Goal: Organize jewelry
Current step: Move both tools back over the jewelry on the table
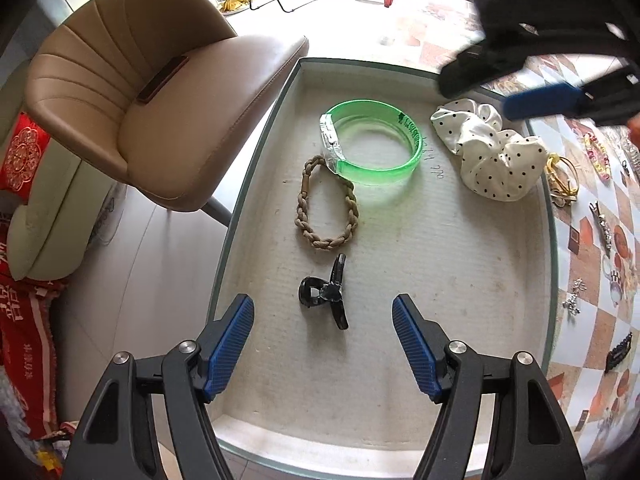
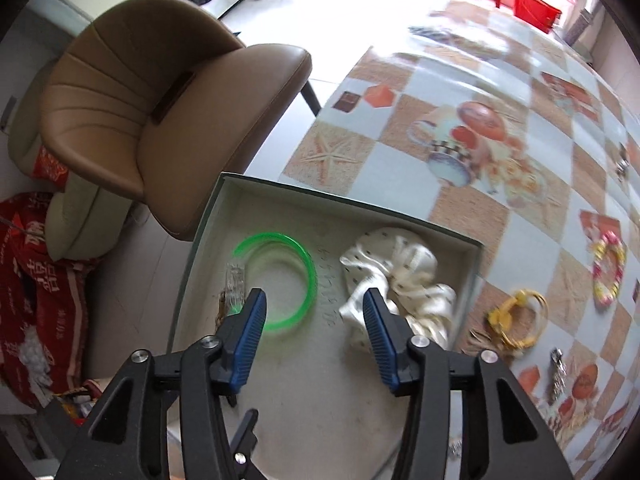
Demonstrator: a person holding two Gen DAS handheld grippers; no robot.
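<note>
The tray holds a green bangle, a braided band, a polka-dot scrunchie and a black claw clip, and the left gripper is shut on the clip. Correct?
Not quite. In the left wrist view the left gripper is open, and the claw clip lies free on the tray. The green bangle, braided band and scrunchie are all there.

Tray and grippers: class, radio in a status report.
Left gripper open, empty. Right gripper open, empty. Tray holds green bangle, scrunchie, braided band, claw clip. Nothing blocking.
</note>
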